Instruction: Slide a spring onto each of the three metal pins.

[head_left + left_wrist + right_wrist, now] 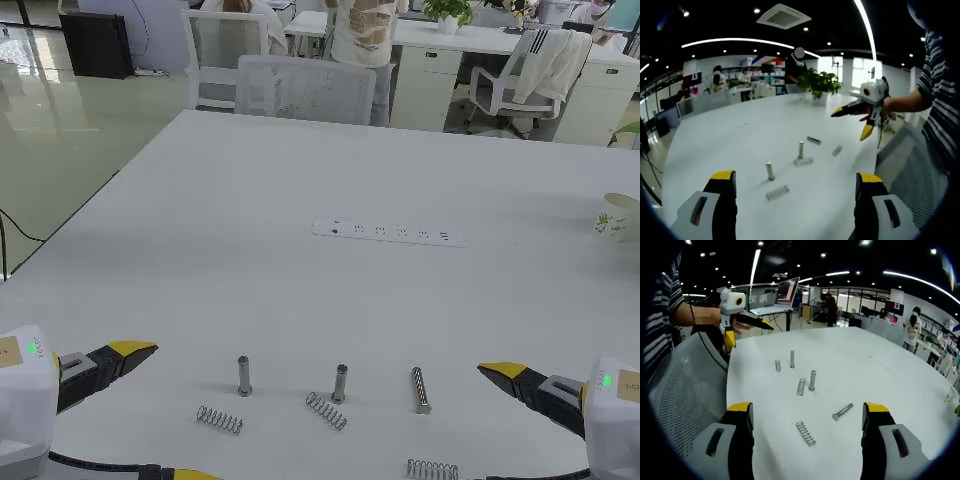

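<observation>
While none of the three springs sits on a pin, the task reads as not yet begun, and the layout looks set up for it: each spring lies on the white table (250, 200) just in front of its own pin. The left pin (243, 375) and the middle pin (339, 383) stand upright on what look like their wider heads. That leaves the free end up for a spring to drop over. The left spring (219, 419) and the middle spring (326, 411) lie on their sides close by, the middle one nearly touching its pin. The right pin (420, 389) lies flat, with the right spring (432, 468) nearer the table edge, so that pin probably needs standing up or holding first. The left gripper (796, 176) and the right gripper (807, 409) hover at either end of the row, both with jaws spread wide and nothing between them, likely so that one can pinch a spring while the other steadies a pin. A power strip (388, 233) lies well beyond the row, out of the way. The springs are thin and round, so they may roll or squirt out of a hard pinch
</observation>
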Available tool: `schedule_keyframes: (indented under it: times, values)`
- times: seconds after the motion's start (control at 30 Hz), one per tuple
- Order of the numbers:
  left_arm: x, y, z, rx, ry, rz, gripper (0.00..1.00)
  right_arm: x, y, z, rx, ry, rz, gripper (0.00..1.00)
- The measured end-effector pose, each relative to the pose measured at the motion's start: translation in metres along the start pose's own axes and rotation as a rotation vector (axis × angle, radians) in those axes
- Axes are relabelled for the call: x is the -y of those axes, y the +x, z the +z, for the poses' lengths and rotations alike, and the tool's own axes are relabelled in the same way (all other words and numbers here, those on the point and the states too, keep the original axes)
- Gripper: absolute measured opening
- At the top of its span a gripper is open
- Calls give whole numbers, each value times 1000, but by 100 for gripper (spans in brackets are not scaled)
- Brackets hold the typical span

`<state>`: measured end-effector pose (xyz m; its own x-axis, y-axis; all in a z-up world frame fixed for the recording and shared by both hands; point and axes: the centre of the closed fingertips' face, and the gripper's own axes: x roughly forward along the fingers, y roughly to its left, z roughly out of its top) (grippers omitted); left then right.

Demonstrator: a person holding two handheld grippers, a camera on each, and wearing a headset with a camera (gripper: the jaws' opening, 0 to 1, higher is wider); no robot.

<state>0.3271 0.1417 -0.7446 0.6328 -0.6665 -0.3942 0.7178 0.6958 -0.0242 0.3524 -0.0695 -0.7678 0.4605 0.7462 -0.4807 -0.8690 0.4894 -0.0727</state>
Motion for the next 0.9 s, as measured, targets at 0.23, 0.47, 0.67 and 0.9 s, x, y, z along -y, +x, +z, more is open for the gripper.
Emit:
schedule_keyframes:
  times: [0.23,0.47,0.67,0.9]
  values:
    - [-2,-2,-1,2,-6,8,96,0,0,-1,-4,1,0,90]
    - [1,-1,0,-4,2,-3,96,-3,1,-2,-12,-4,9,90]
    - [0,-2,1,2,-3,0,96,-3,0,-4,-16,-5,10,90]
    - [0,-1,-2,2,-15,-7,97,-2,-1,-3,-8,4,9,90]
